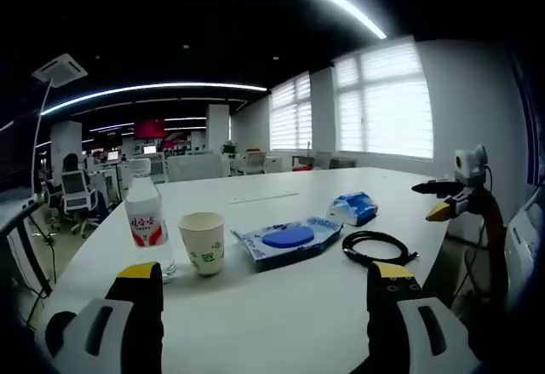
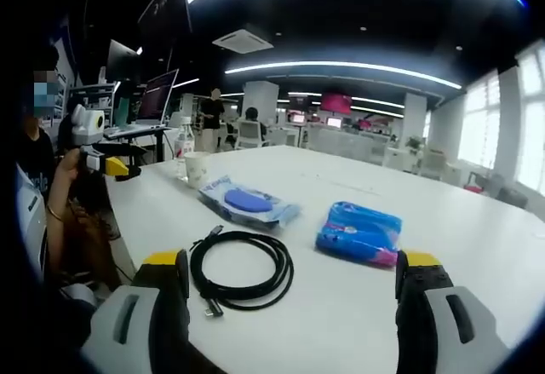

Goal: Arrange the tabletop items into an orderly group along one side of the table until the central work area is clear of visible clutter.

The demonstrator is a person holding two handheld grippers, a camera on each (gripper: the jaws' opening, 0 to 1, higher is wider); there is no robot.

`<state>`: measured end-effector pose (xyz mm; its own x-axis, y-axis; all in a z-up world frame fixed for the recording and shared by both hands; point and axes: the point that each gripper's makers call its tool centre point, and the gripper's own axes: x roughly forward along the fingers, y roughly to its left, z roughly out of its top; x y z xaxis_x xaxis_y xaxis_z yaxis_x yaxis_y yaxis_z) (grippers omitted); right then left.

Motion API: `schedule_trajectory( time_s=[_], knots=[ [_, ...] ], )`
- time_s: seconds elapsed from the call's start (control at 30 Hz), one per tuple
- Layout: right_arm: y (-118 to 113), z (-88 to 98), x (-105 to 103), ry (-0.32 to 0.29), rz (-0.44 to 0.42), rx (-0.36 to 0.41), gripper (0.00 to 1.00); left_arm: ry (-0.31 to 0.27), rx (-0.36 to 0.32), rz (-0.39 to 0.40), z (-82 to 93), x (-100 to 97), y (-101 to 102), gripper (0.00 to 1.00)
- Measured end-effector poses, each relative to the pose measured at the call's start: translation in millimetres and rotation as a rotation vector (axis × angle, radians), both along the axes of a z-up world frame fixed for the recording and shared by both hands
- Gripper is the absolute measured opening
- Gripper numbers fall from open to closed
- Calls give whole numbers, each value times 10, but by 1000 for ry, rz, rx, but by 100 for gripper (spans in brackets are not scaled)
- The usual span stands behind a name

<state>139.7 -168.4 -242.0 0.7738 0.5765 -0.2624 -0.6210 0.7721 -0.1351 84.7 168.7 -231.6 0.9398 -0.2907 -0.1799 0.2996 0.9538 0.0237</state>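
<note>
On the white table (image 1: pixel 281 323) a clear water bottle (image 1: pixel 146 221) with a red label stands at the left, a paper cup (image 1: pixel 203 242) right beside it. A flat wipes pack (image 1: pixel 288 239) with a blue lid lies in the middle. Further right are a blue tissue pack (image 1: pixel 353 208) and a coiled black cable (image 1: pixel 375 248). My left gripper (image 1: pixel 266 284) is open above the near edge. My right gripper (image 2: pixel 294 276) is open too, with the cable (image 2: pixel 243 270) just ahead of its left jaw and the tissue pack (image 2: pixel 360 233) ahead of its right. The wipes pack (image 2: pixel 247 202), cup (image 2: pixel 196 169) and bottle (image 2: pixel 181 154) lie beyond.
The right gripper (image 1: pixel 456 195) hovers off the table's right edge; the left gripper (image 2: pixel 102 163) hovers at the left, held by a person's arm (image 2: pixel 60 212). A thin white strip (image 1: pixel 264 197) lies far back. Office chairs (image 1: pixel 78 193) and a desk with screens (image 2: pixel 157 97) stand around.
</note>
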Motion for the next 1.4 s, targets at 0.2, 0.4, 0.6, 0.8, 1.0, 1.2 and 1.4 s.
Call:
schedule_trajectory(
  time_s=[0.2, 0.4, 0.6, 0.8, 1.0, 1.2, 1.4],
  knots=[
    [-66, -32, -5, 3, -13, -19, 97, 3, -3, 0, -15, -35, 3, 100],
    [-50, -80, 17, 24, -20, 4, 97, 14, 3, 21, -60, -9, 21, 100],
    [-88, -82, -1, 17, -22, 4, 97, 22, 1, 13, -75, -18, 13, 100],
    [-88, -32, -44, 5, -10, 22, 97, 11, -11, 3, -64, -42, -24, 100],
    [-74, -29, -78, 7, 3, 22, 97, 14, -10, 13, -70, -86, -4, 100],
    [5, -35, -127, 15, 44, 29, 99, 13, -15, 7, -81, -123, -26, 100],
    [-15, -48, -138, 13, 36, 20, 99, 30, 1, 19, -120, -159, 1, 100]
  ],
)
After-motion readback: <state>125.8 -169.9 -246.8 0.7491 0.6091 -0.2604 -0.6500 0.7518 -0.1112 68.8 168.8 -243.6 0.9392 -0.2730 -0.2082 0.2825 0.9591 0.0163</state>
